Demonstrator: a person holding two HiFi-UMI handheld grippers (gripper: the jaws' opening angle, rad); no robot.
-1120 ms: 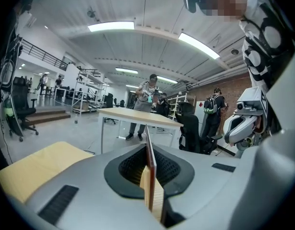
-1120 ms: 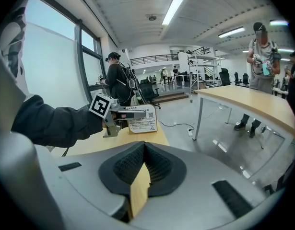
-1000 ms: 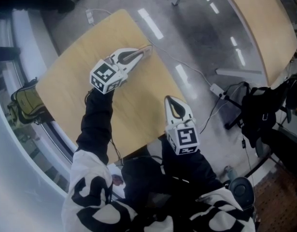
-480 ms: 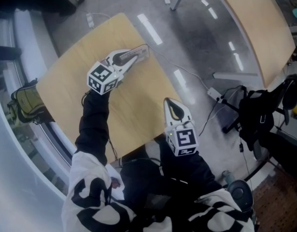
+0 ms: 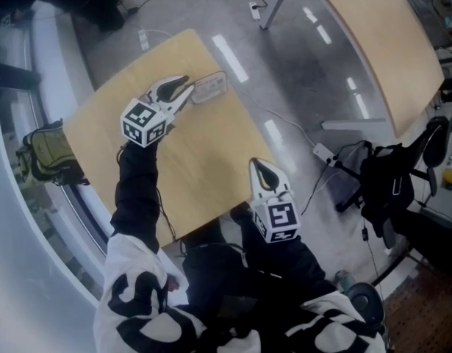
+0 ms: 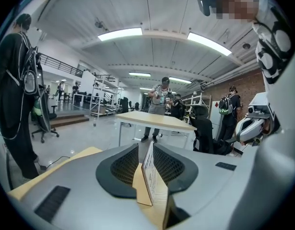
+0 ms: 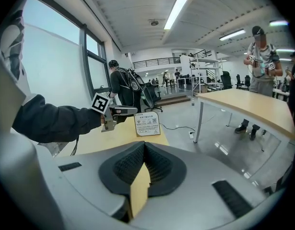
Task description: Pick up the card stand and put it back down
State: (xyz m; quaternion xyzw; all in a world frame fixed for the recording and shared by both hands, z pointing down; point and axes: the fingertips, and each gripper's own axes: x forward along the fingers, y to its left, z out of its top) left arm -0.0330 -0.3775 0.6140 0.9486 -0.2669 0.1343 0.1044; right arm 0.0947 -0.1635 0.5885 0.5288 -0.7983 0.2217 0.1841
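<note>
The card stand [image 5: 209, 87], a small clear holder with a printed white card, stands upright near the far corner of the wooden table [image 5: 203, 160]. My left gripper [image 5: 184, 92] is just left of it, its jaws opening. In the left gripper view the card stand [image 6: 152, 176] shows edge-on between the black pads [image 6: 122, 166] with a gap on each side. The right gripper view shows the card stand [image 7: 147, 124] facing me, with the left gripper [image 7: 134, 110] at its side. My right gripper [image 5: 264, 169] hovers at the table's near edge, shut on nothing [image 7: 145, 150].
A green bag [image 5: 45, 157] sits on the floor left of the table. A second long table [image 5: 372, 35] stands at the far right. A power strip [image 5: 323, 153] with cables lies on the floor, beside a chair with a black backpack [image 5: 391, 186]. People stand around the room.
The left gripper has let go of the card stand and drawn back to the left, its jaws parting. The card stand stays on the table. The right gripper has barely moved.
</note>
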